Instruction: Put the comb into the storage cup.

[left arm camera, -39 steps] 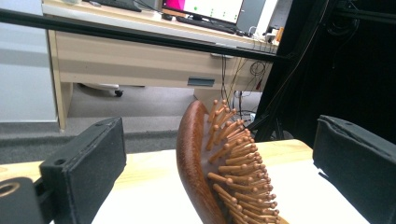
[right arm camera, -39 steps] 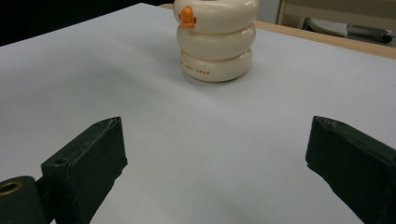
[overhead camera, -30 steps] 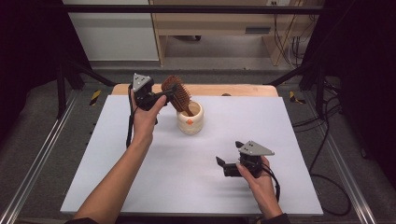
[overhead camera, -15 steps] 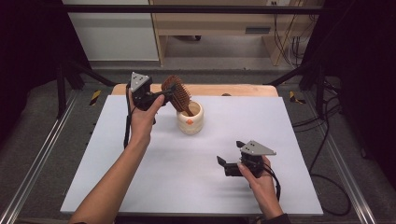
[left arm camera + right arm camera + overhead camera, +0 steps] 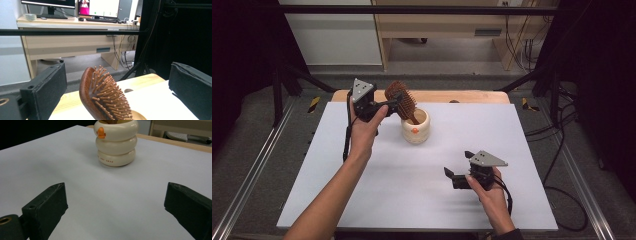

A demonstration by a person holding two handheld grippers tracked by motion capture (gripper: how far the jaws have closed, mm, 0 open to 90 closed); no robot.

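Hairbrush count: one, a brown wooden hairbrush with pegged bristles, standing handle-down in the holder and leaning toward your left gripper. Holder count: one, a cream ringed holder with an orange beak mark on its side, sitting on the white table near the far edge. Grippers: two. Hands: two.

Your left gripper is raised at the far left of the table, right next to the brush head. In the left gripper view its jaws stand wide apart, released, with the hairbrush in the gap between them and touching neither pad as far as you can see. So nothing is grasped on that side.

Your right gripper rests low over the near right part of the table, well apart from the holder. In the right gripper view its jaws are also spread wide and empty, aimed at the holder farther off, with bare white table between.

Background: one wooden strip along the far edge of the table, one desk with monitors behind it in the left gripper view.

Against the frames from a second and half a second ago: almost no change. The brush leans the same way in the holder, the holder sits in the same spot, your right hand has not moved. Your left gripper holds the same place beside the brush head, at most a slight shift.
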